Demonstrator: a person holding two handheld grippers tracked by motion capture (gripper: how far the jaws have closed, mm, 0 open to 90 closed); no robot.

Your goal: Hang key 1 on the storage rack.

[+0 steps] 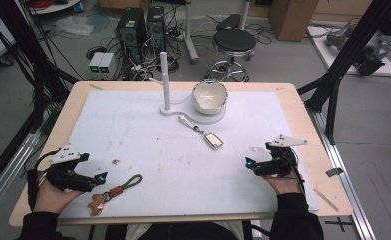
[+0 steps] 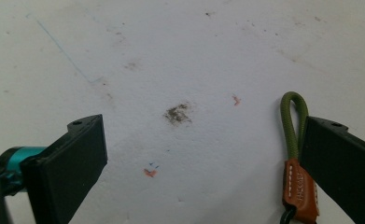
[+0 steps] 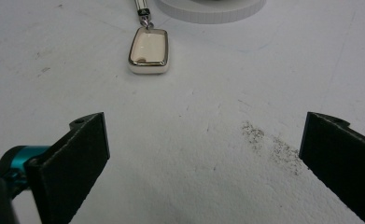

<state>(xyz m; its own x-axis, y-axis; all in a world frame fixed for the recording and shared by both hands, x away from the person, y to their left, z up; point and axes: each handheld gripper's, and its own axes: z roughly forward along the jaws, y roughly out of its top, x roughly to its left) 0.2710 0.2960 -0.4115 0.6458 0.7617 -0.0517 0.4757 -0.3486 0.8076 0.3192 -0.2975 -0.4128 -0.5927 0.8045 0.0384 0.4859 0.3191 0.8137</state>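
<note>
An olive cord loop (image 1: 131, 181) with a tan leather tab (image 1: 115, 192) and a small metal charm (image 1: 97, 204) lies near the table's front left. My left gripper (image 1: 94, 169) stands open just left of it. In the left gripper view the cord loop (image 2: 293, 121) and the leather tab (image 2: 300, 189) lie right against the inner side of the right jaw, and my left gripper (image 2: 206, 128) holds nothing. A cream and silver key fob (image 1: 214, 140) on a short chain lies mid-table. My right gripper (image 1: 259, 154) is open to its right, with the key fob (image 3: 148, 50) well ahead of my right gripper (image 3: 203, 123).
A white bowl (image 1: 209, 96) sits tilted on a round white base (image 1: 218, 118) with an upright white post (image 1: 165, 80) at the back centre. A white mat (image 1: 133, 130) with smudges covers the wooden table (image 1: 303, 120). A stool and computers stand on the floor beyond.
</note>
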